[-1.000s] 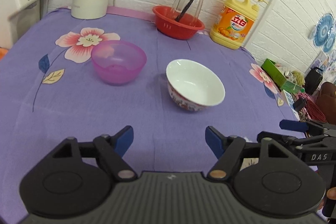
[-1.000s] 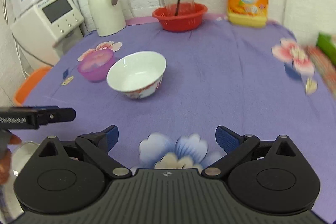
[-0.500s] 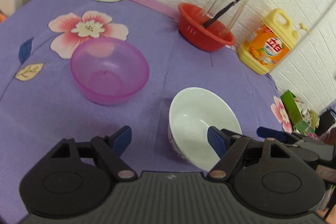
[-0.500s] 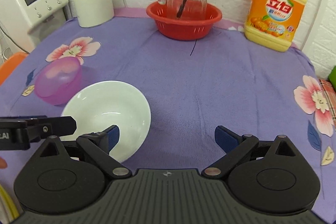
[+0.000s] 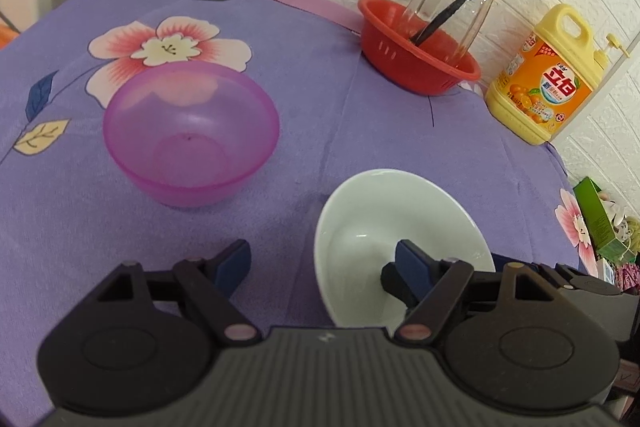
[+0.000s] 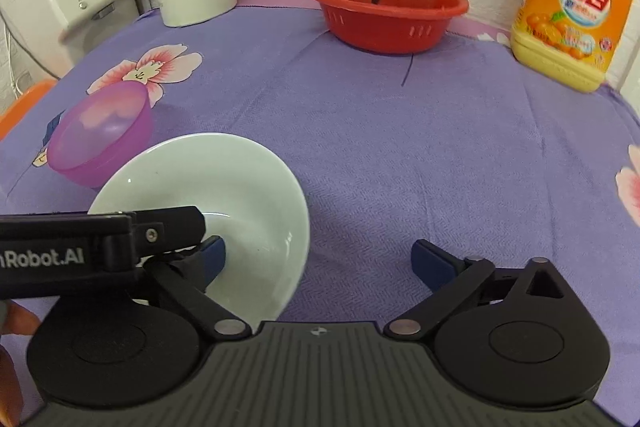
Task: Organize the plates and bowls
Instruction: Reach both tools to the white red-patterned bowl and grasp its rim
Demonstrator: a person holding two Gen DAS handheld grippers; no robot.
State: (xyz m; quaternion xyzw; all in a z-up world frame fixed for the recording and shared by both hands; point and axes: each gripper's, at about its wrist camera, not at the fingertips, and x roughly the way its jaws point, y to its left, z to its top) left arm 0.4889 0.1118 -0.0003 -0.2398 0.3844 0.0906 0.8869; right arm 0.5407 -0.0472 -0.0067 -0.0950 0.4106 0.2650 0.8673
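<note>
1. a purple cloth [image 5: 360, 131] covers the table; on it a white bowl [image 5: 400, 223] and a pink bowl [image 5: 188, 131] sit near each other but apart.
2. the left gripper [image 5: 324, 259] is held with fingers apart, one finger inside the white bowl, the other outside its rim.
3. the right gripper [image 6: 316, 259] is also spread wide, its left finger over the same bowl.
4. a clash of the two grippers is judged likely, as both crowd one bowl.
5. the glazed rim could slip from a thin pinch, or the bowl could tip if one side is lifted.
</note>
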